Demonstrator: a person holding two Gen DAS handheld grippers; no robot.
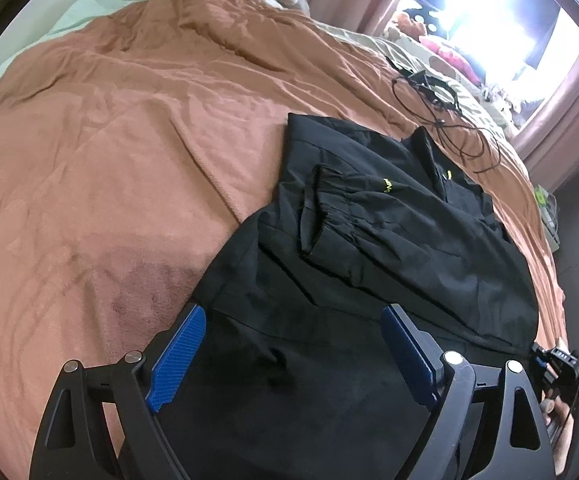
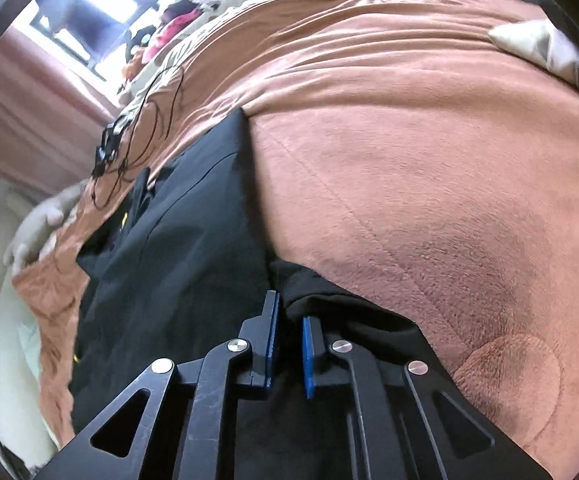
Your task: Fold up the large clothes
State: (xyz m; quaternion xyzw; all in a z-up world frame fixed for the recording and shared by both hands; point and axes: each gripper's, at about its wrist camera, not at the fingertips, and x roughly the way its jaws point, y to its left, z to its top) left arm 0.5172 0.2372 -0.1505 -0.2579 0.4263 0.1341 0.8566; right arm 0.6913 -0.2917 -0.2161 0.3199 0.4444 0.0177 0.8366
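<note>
1. The jacket lies on the blanket, at four o'clock in the left wrist view.
2. A sleeve lies folded across its middle.
3. A cable lies beyond the collar, toward one o'clock.
4. The window stands behind, at one o'clock.

Right tongs are closed down over the near edge of the black jacket, blue pads nearly together with dark cloth bunched between them. The jacket lies on the rust-orange blanket covering the bed, black cables coiled just beyond its collar.
</note>
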